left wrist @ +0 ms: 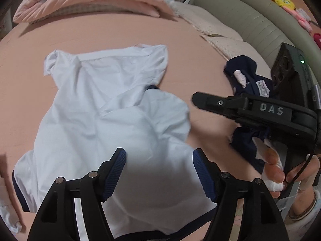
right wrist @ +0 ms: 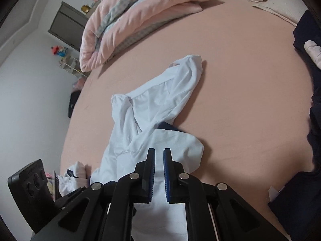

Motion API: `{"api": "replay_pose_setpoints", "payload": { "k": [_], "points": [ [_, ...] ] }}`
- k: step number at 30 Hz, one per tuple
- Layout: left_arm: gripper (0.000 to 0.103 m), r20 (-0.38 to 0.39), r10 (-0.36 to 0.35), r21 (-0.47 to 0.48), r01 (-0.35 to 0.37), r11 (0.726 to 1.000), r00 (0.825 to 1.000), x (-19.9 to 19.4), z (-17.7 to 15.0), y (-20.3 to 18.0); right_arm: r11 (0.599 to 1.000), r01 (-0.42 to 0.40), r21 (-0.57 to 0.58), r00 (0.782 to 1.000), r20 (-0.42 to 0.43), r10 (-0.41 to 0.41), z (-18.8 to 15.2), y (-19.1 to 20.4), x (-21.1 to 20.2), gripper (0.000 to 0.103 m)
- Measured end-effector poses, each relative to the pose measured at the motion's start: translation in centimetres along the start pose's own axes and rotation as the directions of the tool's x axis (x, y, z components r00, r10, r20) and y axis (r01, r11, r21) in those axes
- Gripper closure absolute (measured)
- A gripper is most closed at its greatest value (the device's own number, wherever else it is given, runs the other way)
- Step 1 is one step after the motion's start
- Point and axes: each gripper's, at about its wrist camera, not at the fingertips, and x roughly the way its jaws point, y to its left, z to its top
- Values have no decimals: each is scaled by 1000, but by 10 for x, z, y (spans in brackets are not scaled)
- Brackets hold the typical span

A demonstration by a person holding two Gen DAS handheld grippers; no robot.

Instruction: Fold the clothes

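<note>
- We see a pale white short-sleeved shirt with dark navy trim lying crumpled but roughly spread out on the salmon-pink bed sheet, its collar end toward the far side of the bed and its hem toward us
- Our left gripper hovers over the near part of the shirt with its blue-padded jaws set wide apart and nothing between them
- Our right gripper also sits over the near part of the shirt; its jaws are drawn to a narrow slit, and we cannot tell whether any fabric is caught in it
- In the left wrist view the right gripper shows from the side as a black body marked DAS, reaching in from the right beside the shirt's edge
- A hand grips that tool's handle
- A heap of dark navy clothes lies to the right of the shirt, near it on the sheet
- A folded pink quilt rests at the far side of the bed, well apart from the shirt
- A cream pillow lies by the grey-green padded headboard
</note>
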Motion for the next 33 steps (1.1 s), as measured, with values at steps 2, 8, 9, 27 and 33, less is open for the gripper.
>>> {"api": "replay_pose_setpoints", "payload": {
  "k": [2,8,9,27,33],
  "points": [
    [35,-2,16,19,-16,1000,1000,5,1,-6,1000,22,-12,1000,-18,-23,1,-1,2,97],
    [35,-5,61,73,-61,996,998,19,7,-22,994,76,85,991,-116,-66,-2,-28,18,96],
    [35,2,69,83,-69,994,998,21,9,-25,991,72,116,989,-136,-56,-3,-34,21,95],
    [35,79,118,271,-136,953,990,28,11,-45,986,67,151,972,-231,-30,6,-39,67,49],
    [35,89,85,271,-106,957,992,36,14,-40,993,46,105,980,-199,-24,8,-31,63,96]
  ]
}}
